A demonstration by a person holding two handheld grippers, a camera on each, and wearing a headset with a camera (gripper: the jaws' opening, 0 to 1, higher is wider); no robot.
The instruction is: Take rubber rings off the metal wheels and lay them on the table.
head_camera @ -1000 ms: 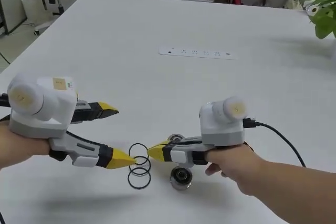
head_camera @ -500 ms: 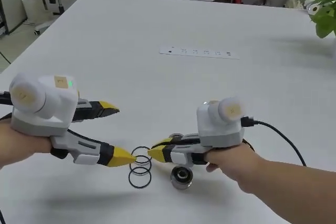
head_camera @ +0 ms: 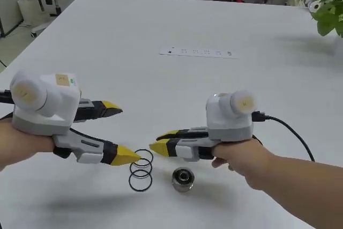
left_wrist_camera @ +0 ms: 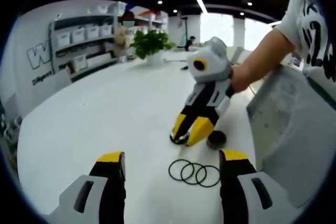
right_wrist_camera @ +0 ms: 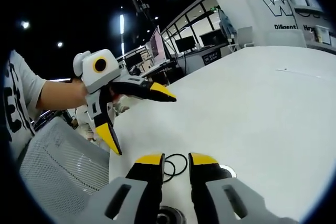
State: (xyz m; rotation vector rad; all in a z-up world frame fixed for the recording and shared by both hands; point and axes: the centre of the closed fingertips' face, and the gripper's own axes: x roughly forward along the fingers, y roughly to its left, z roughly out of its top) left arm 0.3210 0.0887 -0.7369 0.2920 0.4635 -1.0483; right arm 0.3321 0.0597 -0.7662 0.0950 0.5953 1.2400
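**Head view.** 3 rubber rings lie in a touching chain on the white table. 1 metal wheel stands at 3 o'clock of them, near but apart. On the left gripper the jaws are spread wide and hold nothing; the lower tip hangs just over the far ring. On the right gripper the tips are nearly together, at 1 o'clock of the rings. Against 1.0 s ago, its tips have come off the far ring and risen. The ring count is unchanged at 3 and the wheel has not moved. Reading: that ring is laid down and let go.

**Left gripper view.** The rings lie in a row between the view's own jaws, nearer the right one. The right gripper is at 12 o'clock of them with a small dark loop at its tips; ring or wheel part, cannot tell.

**Right gripper view.** The view's own jaws leave a narrow slit, with the rings seen through it. Clamped on anything or not, cannot tell. The left gripper sits at 10 o'clock.

**Judgement.** Whether the wheel still carries a ring is too small to read. If it does, it is next.
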